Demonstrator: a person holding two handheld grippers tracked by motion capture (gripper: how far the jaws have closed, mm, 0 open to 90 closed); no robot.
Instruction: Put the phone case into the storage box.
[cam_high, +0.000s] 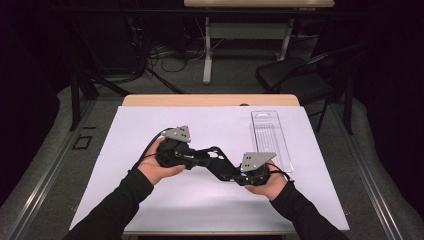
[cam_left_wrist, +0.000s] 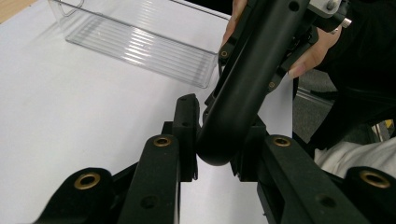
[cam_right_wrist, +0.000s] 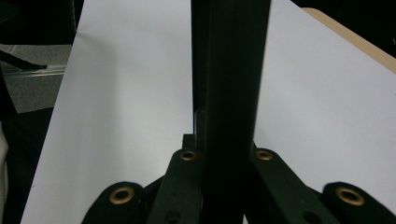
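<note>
High view: both hands meet over the white table (cam_high: 150, 200), the left gripper (cam_high: 200, 159) and right gripper (cam_high: 227, 172) pointing at each other, a black curved bar (cam_high: 216, 161) spanning between them; a clear plastic tray (cam_high: 270, 137) lies just beyond the right hand. Left gripper view: its jaws are clamped on the bar's rounded end (cam_left_wrist: 219, 149); right gripper view: its jaws press together on the bar's straight length (cam_right_wrist: 231, 93).

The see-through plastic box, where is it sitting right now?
In the high view the clear plastic box lies on the white table, toward its far right, just beyond the right claw.
</note>
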